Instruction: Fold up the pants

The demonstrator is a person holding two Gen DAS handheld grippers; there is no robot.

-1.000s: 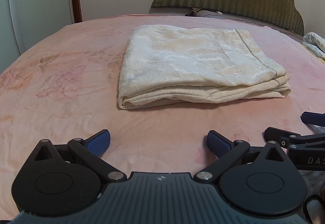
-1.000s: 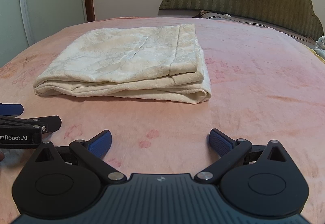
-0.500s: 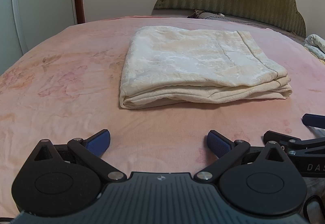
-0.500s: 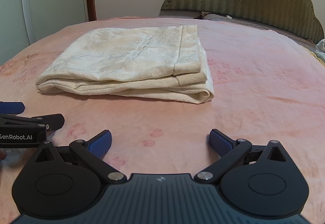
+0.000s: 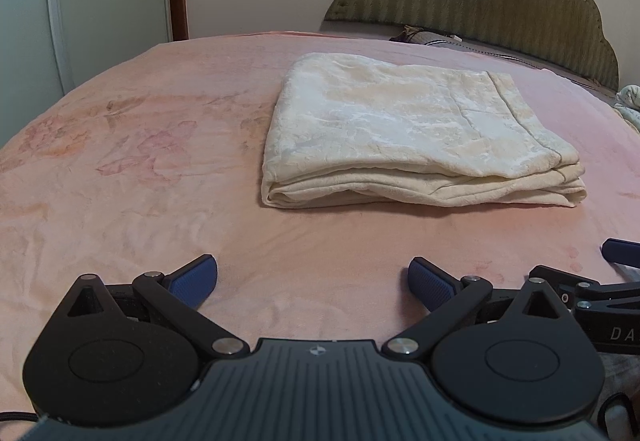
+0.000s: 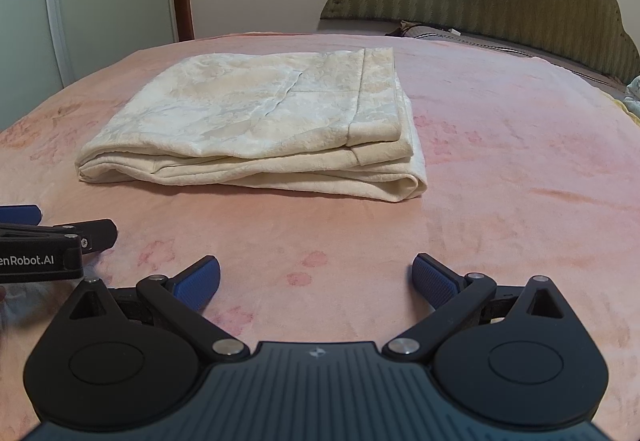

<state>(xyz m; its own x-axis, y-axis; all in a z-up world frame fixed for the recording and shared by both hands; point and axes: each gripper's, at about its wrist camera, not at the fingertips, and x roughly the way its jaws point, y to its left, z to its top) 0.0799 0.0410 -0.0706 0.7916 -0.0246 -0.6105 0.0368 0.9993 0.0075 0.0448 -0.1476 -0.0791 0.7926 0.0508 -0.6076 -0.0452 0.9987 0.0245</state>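
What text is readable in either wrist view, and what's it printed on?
"enRobot.AI", cut off at the frame's left edge: on the side of the left tool, in the right wrist view.
"DA", cut off at the frame's right edge: on the side of the right tool, in the left wrist view.
Small emblem on each tool's body: a logo, no letters.
Folded pants: no label visible.

pants point(image 5: 404, 137) | cream, textured | folded into flat layered rectangle | lying on pink bedspread point(image 5: 140, 161)

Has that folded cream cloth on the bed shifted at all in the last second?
No. The folded pants lie in the same fold on the pink blanket, over the same flower prints; only the cameras shifted slightly.
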